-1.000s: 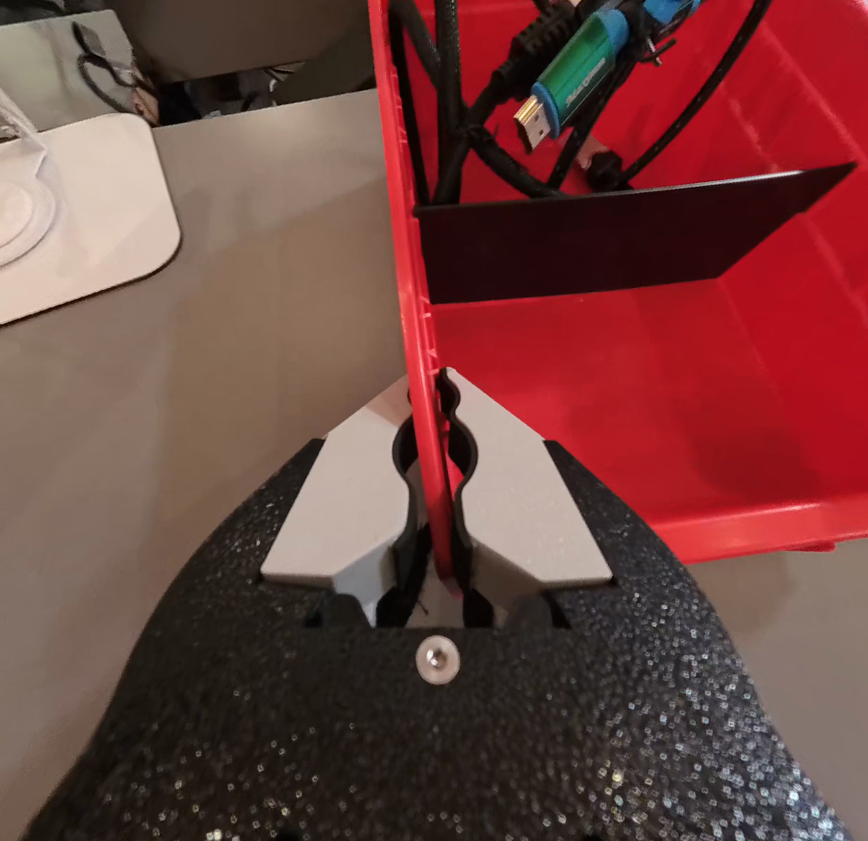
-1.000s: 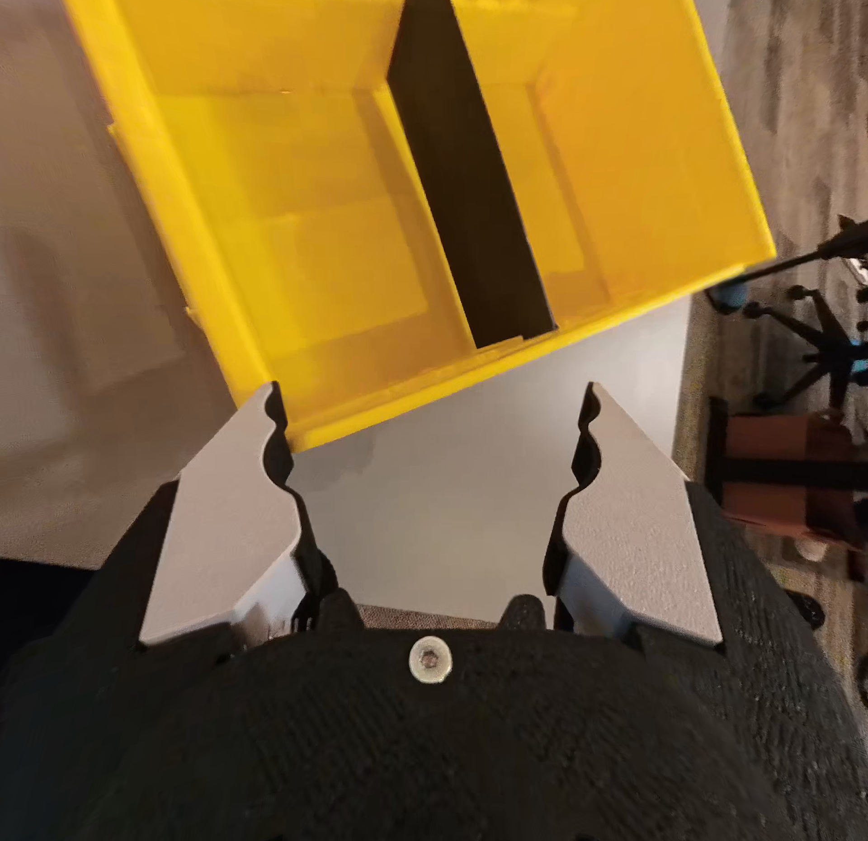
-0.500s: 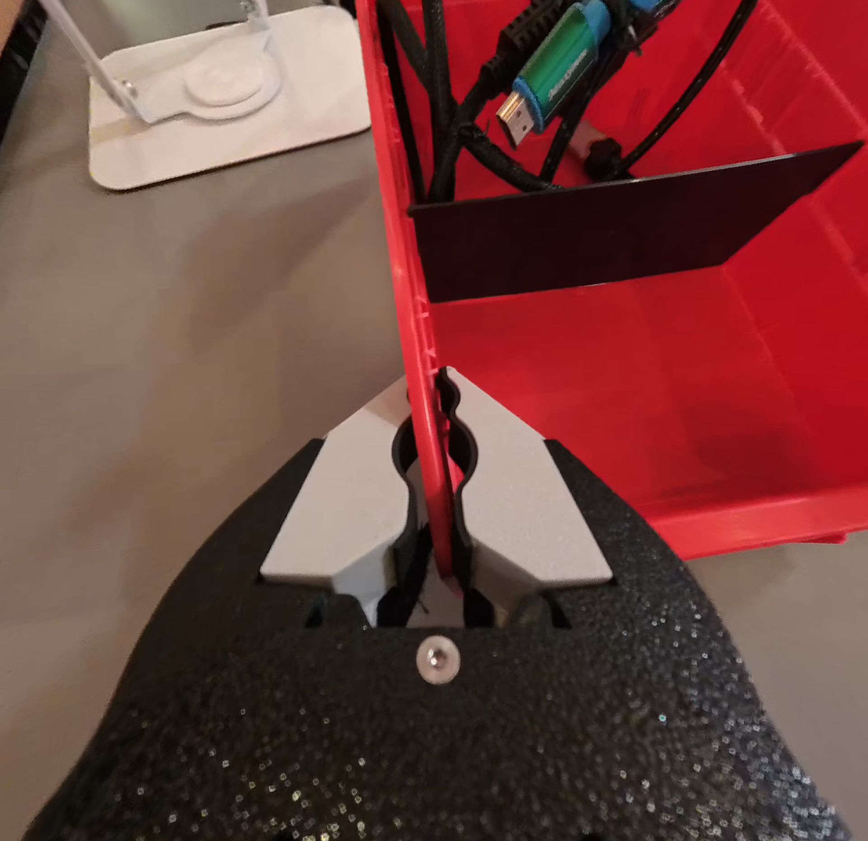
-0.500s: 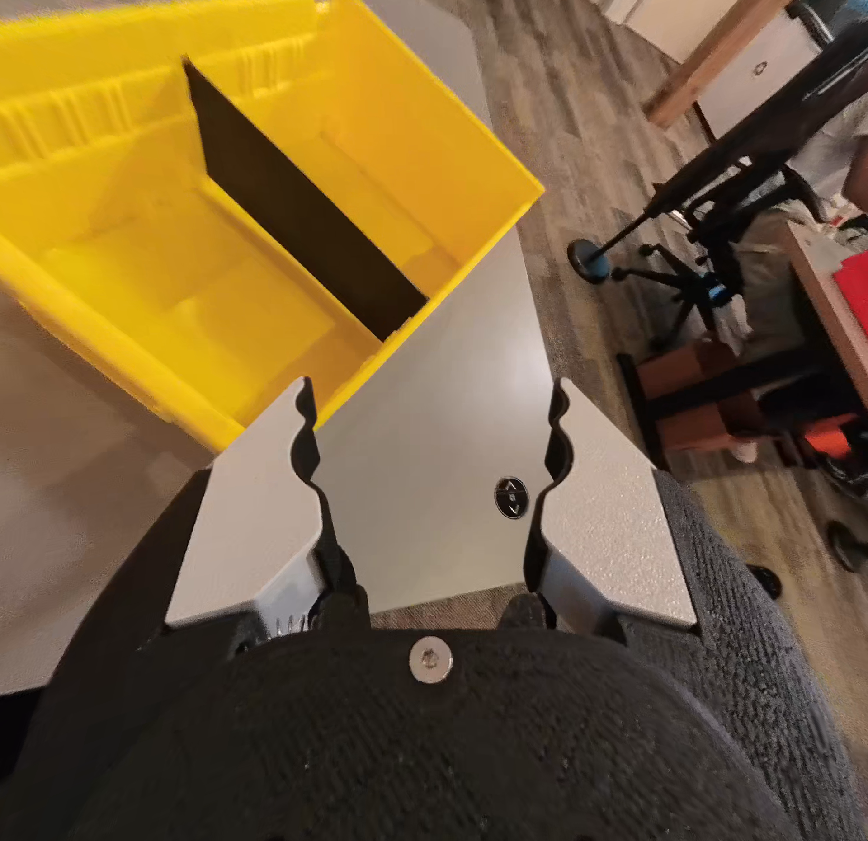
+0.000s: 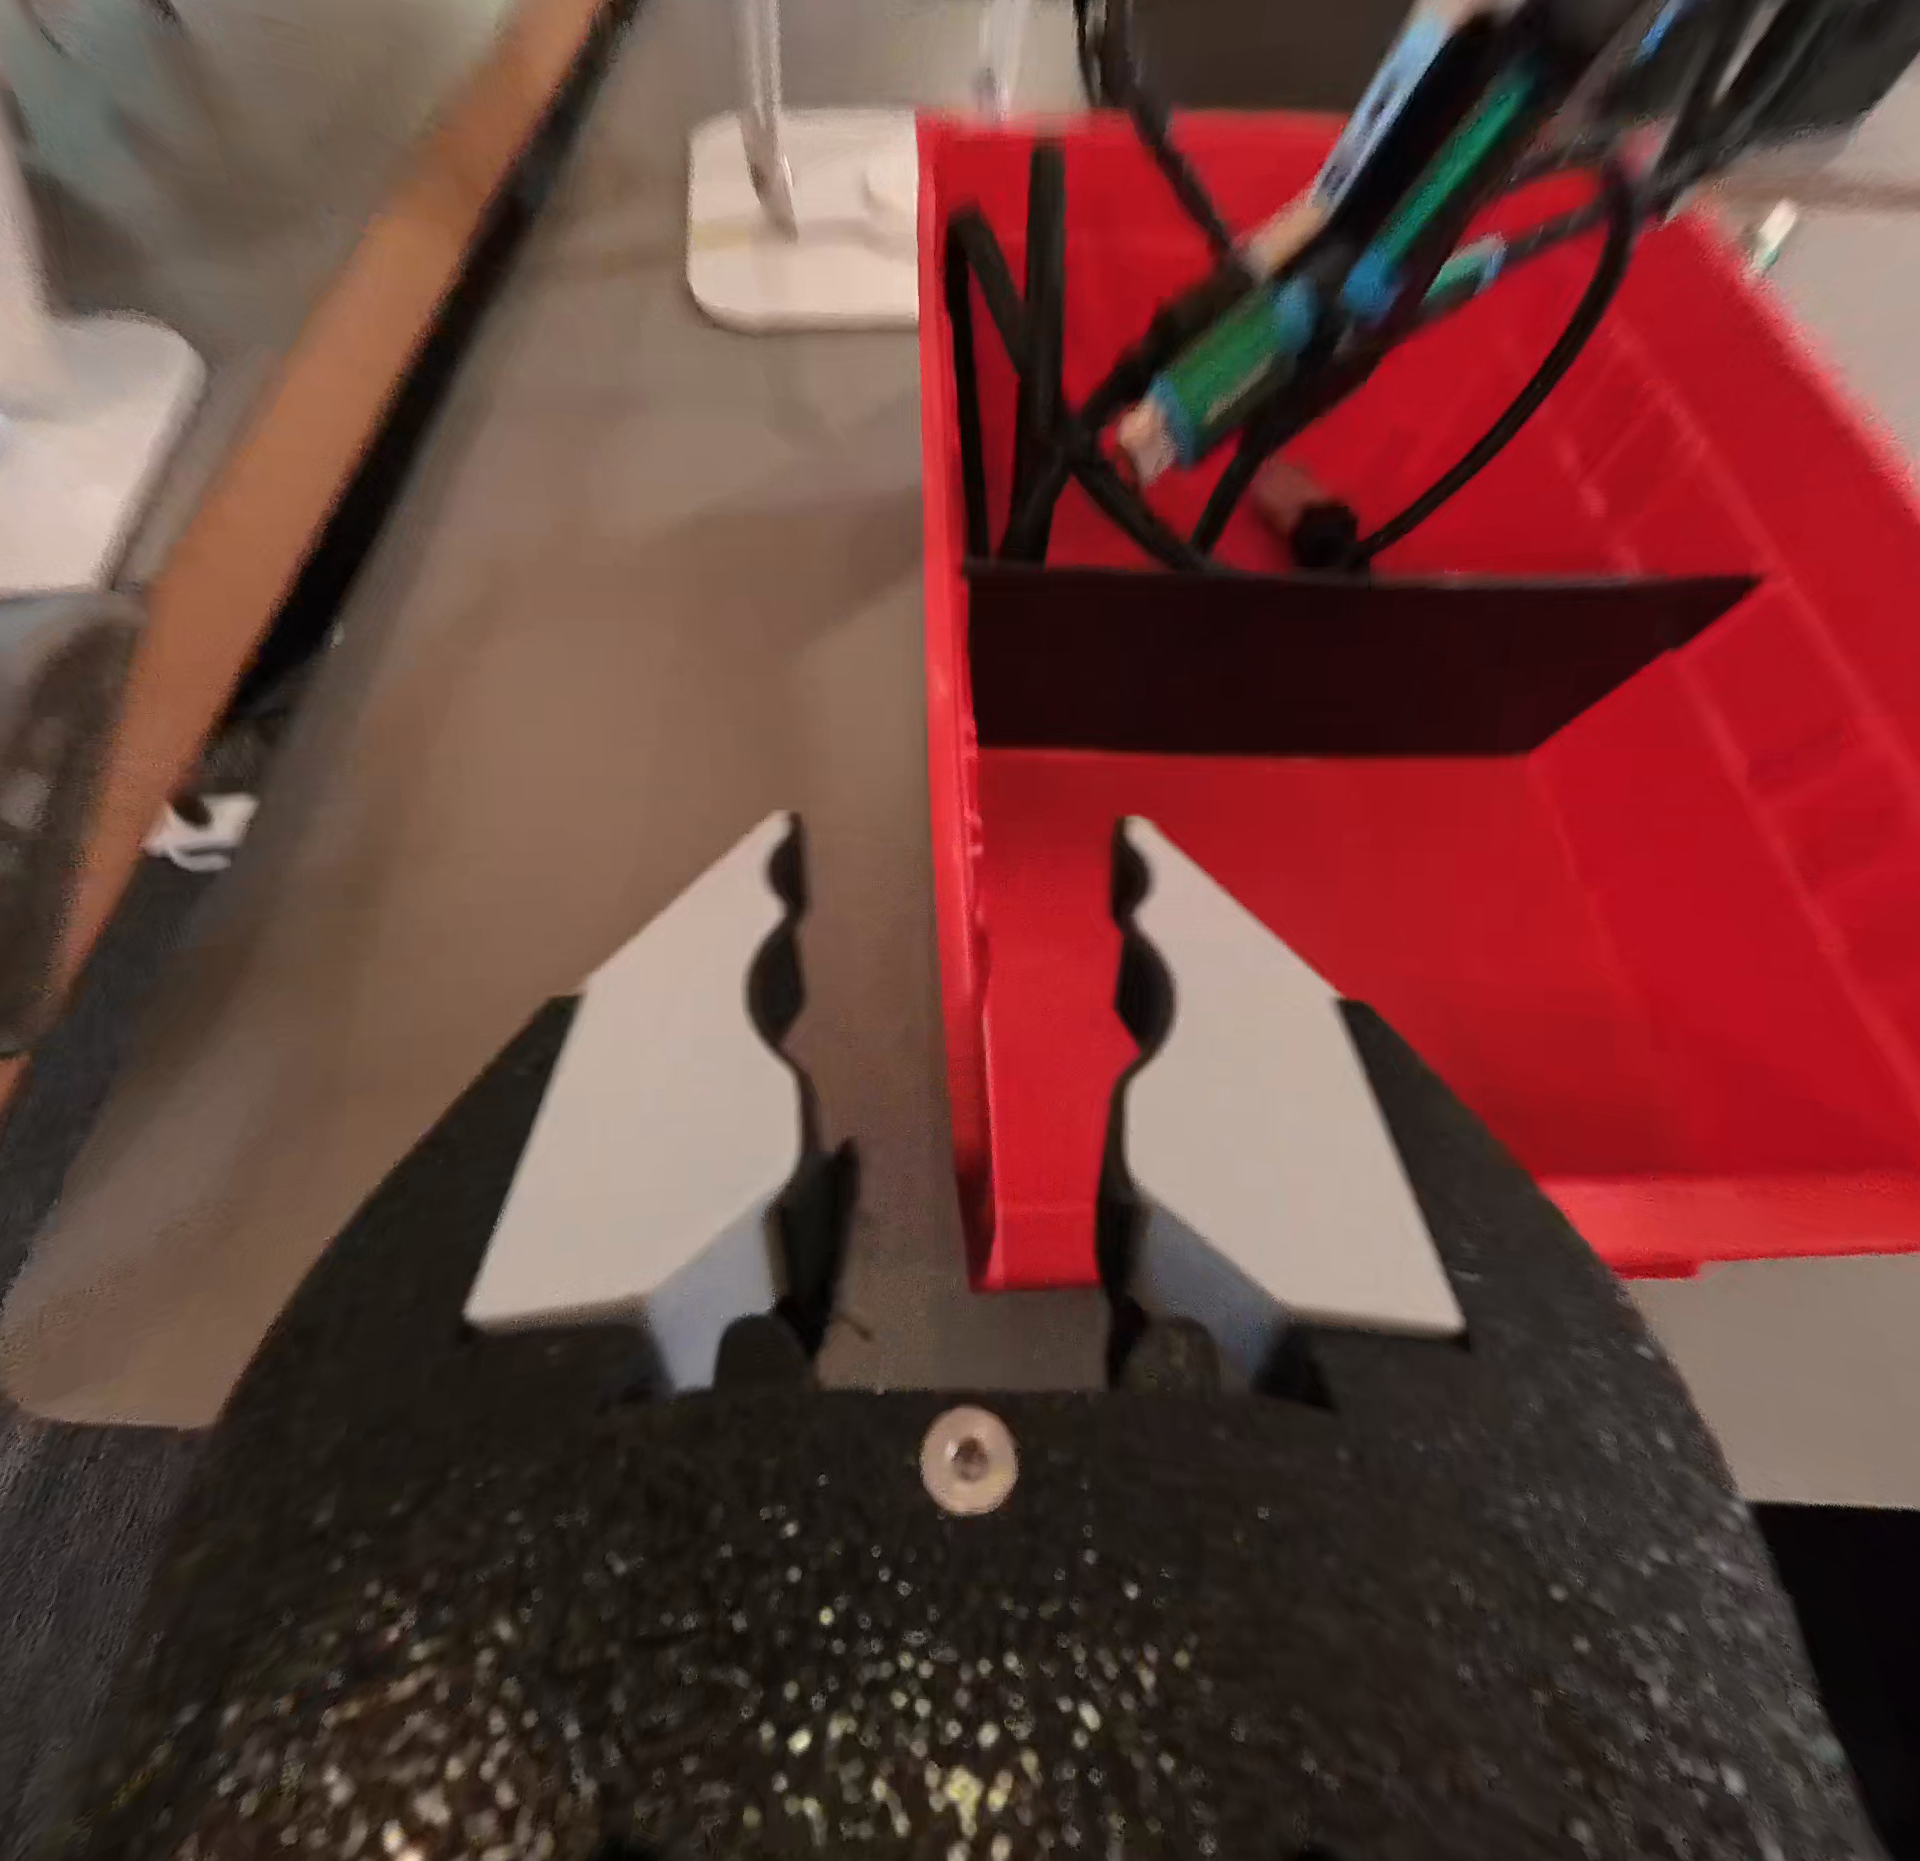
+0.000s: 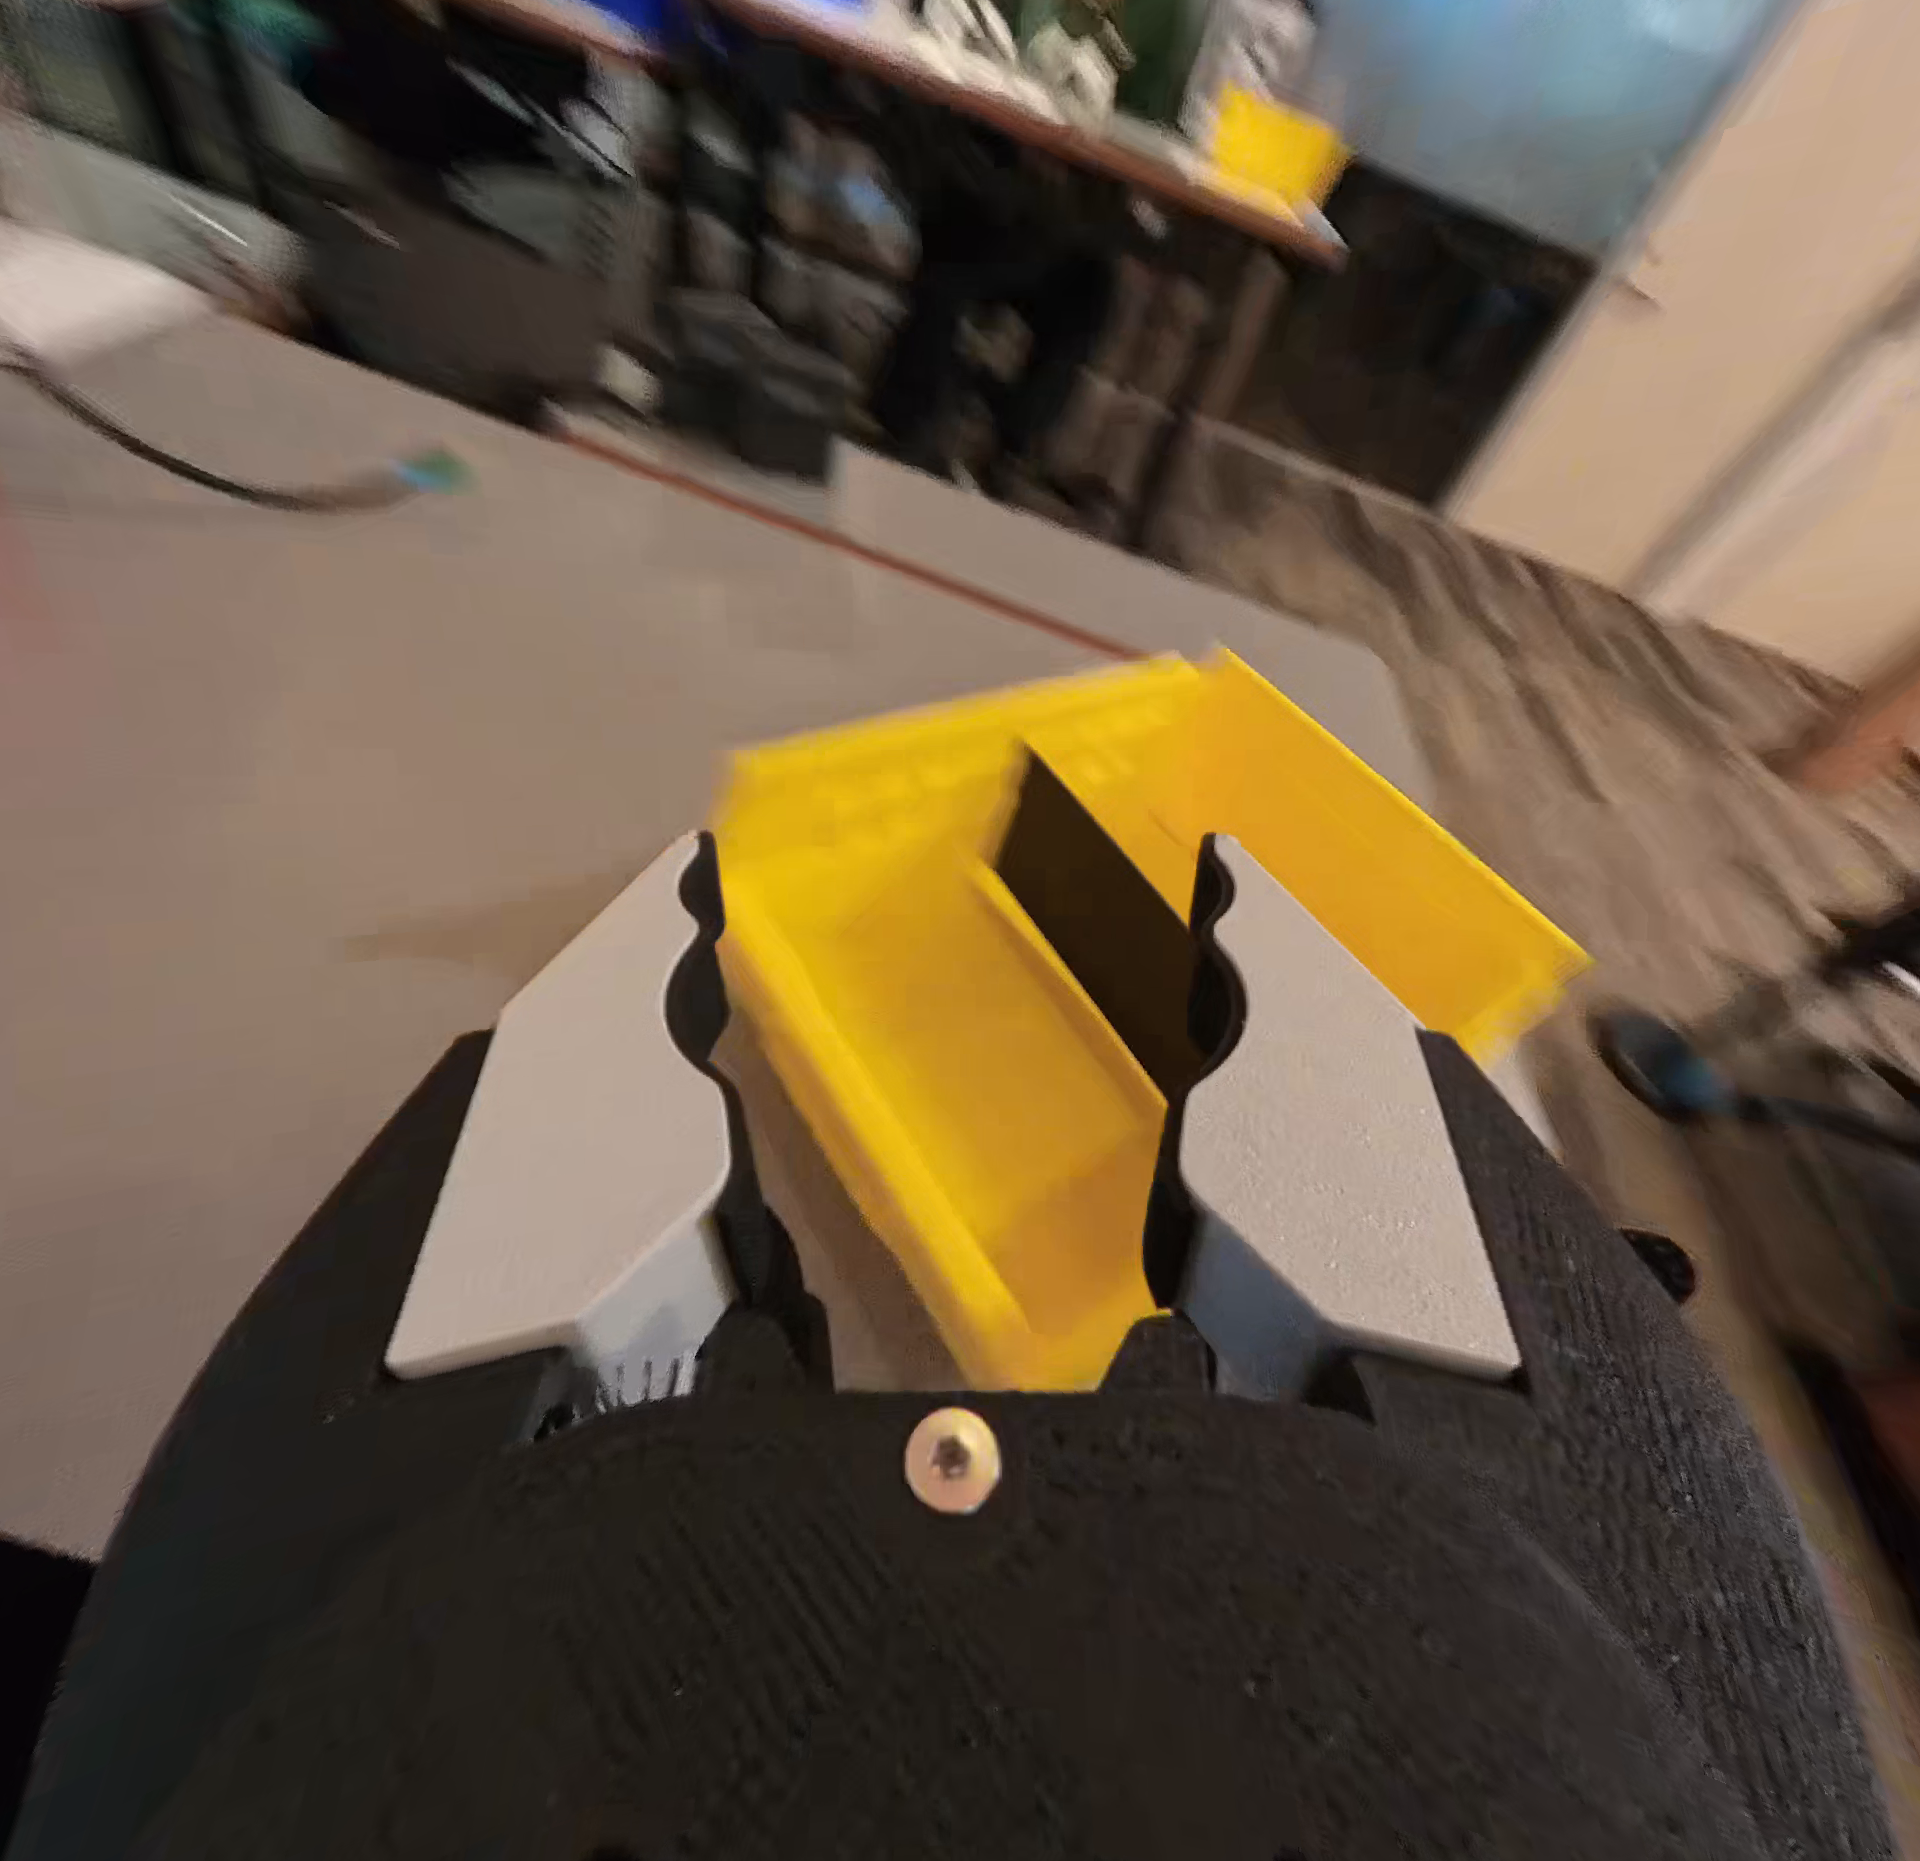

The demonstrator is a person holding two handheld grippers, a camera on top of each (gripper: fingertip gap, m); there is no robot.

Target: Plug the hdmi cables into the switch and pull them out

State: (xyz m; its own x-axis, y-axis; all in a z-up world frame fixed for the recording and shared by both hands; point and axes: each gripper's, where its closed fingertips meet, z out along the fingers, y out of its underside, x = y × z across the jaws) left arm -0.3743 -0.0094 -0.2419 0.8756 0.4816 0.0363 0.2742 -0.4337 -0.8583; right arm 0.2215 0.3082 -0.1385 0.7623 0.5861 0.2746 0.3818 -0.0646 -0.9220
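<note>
Left claw: released, straddling the near left wall of the red bin. Beyond the bin's black divider, the far compartment holds HDMI cables. Right claw: released, above the yellow bin, empty, on the surface.

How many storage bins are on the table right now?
2. The red bin, holding cables, sits ahead of the left gripper; the empty yellow bin sits ahead of the right gripper. Others may lie outside both views.
</note>
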